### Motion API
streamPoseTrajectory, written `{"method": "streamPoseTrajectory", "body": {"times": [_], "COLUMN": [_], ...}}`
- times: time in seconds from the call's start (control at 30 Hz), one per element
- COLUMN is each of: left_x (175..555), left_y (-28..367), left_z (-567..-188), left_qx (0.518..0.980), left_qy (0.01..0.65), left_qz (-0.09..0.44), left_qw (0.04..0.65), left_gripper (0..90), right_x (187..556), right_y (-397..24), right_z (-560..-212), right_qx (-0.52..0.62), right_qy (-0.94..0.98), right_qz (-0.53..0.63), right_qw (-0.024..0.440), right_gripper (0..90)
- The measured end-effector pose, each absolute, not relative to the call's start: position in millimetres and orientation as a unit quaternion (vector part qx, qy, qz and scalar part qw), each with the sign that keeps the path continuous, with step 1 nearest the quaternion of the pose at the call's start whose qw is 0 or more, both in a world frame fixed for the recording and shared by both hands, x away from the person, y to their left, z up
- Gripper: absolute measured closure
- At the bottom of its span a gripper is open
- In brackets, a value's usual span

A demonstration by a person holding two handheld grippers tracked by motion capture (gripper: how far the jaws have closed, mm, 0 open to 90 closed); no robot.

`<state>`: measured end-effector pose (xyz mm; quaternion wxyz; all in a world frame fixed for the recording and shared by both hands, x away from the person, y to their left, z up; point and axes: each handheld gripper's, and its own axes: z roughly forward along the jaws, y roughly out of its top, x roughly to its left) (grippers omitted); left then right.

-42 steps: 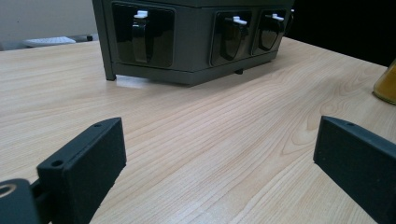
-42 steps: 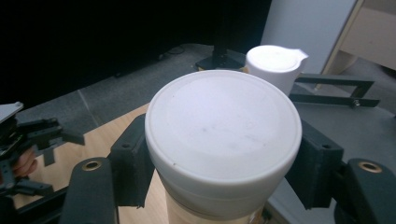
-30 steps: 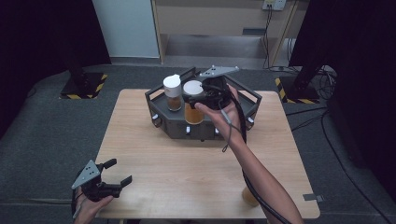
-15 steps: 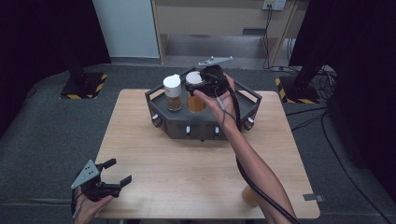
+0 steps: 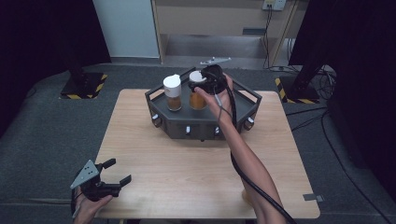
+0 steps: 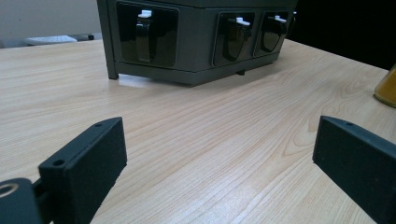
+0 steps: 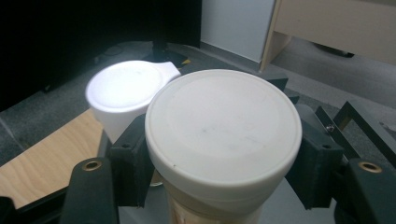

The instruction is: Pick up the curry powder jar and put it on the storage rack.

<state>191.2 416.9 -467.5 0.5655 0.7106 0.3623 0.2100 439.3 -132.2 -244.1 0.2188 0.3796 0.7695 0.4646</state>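
A dark grey six-sided rack stands at the table's far middle. A white-capped jar of brown spice is upright in it. Just right of that jar is a second white-capped jar of orange spice, and my right gripper is shut on its cap from above. In the right gripper view both black fingers press the sides of that wide cap, with the other jar's cap behind and to its left. Whether the held jar rests on the rack floor I cannot tell. My left gripper is open with nothing between its fingers at the table's near left corner.
The rack's front carries black knobs with white marks in recessed panels. A jar with yellow-orange contents stands on the wood near the front edge, beside the right forearm. A cable trails along that forearm.
My right gripper has carried the orange jar farther back over the rack and lower, ending beside the brown jar. The left gripper has stayed where it was.
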Motion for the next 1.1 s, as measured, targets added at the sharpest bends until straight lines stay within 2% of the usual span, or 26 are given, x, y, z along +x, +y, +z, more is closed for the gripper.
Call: {"method": "streamPoseTrajectory", "body": {"times": [1.1], "left_x": [192], "left_y": [417], "left_z": [-468], "left_qx": [0.711], "left_qy": [0.361], "left_qz": [0.209], "left_qw": [0.565], "left_gripper": [2.2], "right_x": [453], "right_y": [-138], "right_z": [-274], "right_qx": [0.402], "right_qy": [0.760], "right_qz": [0.463], "right_qw": [0.213], "right_gripper": [33.2]}}
